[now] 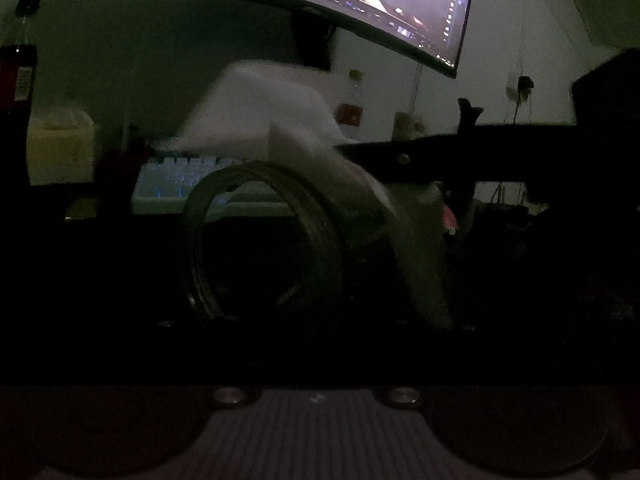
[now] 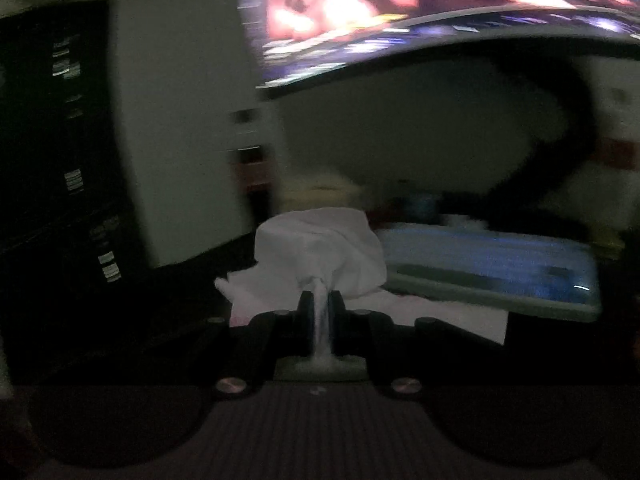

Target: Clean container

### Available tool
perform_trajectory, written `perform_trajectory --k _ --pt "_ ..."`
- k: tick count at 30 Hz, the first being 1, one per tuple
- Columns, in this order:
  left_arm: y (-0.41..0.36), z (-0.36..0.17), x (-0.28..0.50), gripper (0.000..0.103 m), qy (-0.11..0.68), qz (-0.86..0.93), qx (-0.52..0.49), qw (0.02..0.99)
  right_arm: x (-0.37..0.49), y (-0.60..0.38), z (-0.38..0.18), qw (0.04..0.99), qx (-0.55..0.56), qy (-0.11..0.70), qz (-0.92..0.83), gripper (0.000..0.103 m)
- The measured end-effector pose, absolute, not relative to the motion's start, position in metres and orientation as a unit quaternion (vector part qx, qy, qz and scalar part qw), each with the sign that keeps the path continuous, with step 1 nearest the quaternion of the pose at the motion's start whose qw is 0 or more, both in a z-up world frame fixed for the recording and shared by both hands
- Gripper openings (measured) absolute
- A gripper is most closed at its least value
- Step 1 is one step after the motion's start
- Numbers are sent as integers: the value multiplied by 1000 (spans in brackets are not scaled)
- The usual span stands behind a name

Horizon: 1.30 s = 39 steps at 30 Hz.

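Clamped around a clear, round container [image 1: 264, 240], our left gripper [image 1: 316, 280] holds the vessel on its side, its open mouth turned toward the left of the left wrist view; the gripper's dark fingers are lost in shadow, but one pale finger [image 1: 424, 264] shows pressed against the container's right wall, so we read the jaws as closed on it. Through the mouth we see only darkness, and we cannot tell whether anything lies inside. At the far left of that view stands a dark bottle [image 1: 18, 80] with a red label, and just to its right a pale yellowish jug [image 1: 60, 148]. Behind the container a lit white keyboard [image 1: 180, 180] rests on the desk, and above it all hangs a curved monitor [image 1: 280, 0]. A white tissue [image 1: 260, 116], blurred, hovers above and just behind the container's upper rim, and it reaches down to the rim's right side, where it seems to touch. From the right a long dark arm enters, which is our right gripper [image 1: 360, 152], meeting the tissue beside the container. In the right wrist view we see the right gripper [image 2: 319, 312] with its jaws pinched together on a twisted stem of the tissue [image 2: 320, 252], whose loose bulk billows out ahead of the fingertips. A flat white sheet [image 2: 440, 312] lies on the dark desk beneath it, and the keyboard [image 2: 492, 268] glows blue to the right under the monitor [image 2: 400, 12].
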<state>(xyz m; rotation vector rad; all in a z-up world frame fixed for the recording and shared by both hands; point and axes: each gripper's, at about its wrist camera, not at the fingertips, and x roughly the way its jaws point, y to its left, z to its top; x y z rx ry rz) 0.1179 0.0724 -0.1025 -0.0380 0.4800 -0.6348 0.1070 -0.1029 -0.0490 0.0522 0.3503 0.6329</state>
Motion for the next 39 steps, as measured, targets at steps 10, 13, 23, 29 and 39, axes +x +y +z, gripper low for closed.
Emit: perform_trajectory --k 10,13,23,29,39 --pt "76 -102 118 42 234 -304 -24 923 129 -120 -50 954 48 184 233 9" --pt "76 -103 117 42 233 -305 -24 923 113 -109 -51 938 44 177 295 9" --pt "80 -103 118 42 236 -305 -36 922 128 -132 -53 956 59 187 216 9" --pt "79 -104 116 42 232 -304 -30 924 111 -103 -51 937 43 173 301 10" --pt "81 -105 117 42 230 -305 -33 924 130 -125 -54 955 66 185 223 9"
